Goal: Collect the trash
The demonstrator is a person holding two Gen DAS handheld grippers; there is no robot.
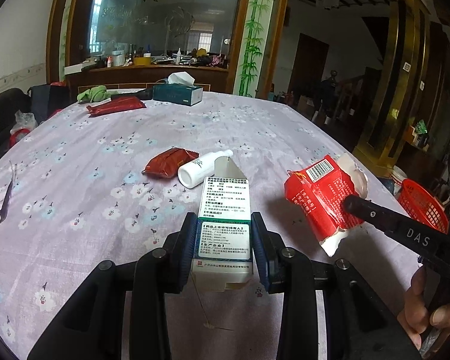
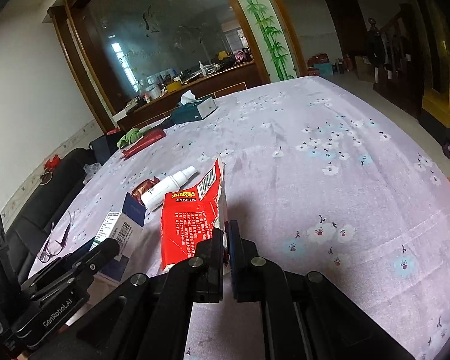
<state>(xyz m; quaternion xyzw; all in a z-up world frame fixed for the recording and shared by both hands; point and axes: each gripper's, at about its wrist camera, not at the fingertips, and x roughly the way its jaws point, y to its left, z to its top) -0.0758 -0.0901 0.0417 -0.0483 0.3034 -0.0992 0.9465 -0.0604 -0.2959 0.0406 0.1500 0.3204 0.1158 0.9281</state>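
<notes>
The left gripper is clamping a white and green medicine box between its jaws, gripping the long sides so the open flap points away toward twelve o'clock. The right gripper is pinching the torn edge of a red packet with its jaws nearly closed, since the flattened cardboard offers only a thin rim to hold. Both pieces are hanging just above the flowered tablecloth, probably so they can go together to the red basket at three o'clock off the table edge. A white bottle and a red pouch are lying touching at twelve o'clock, still to be gathered.
</notes>
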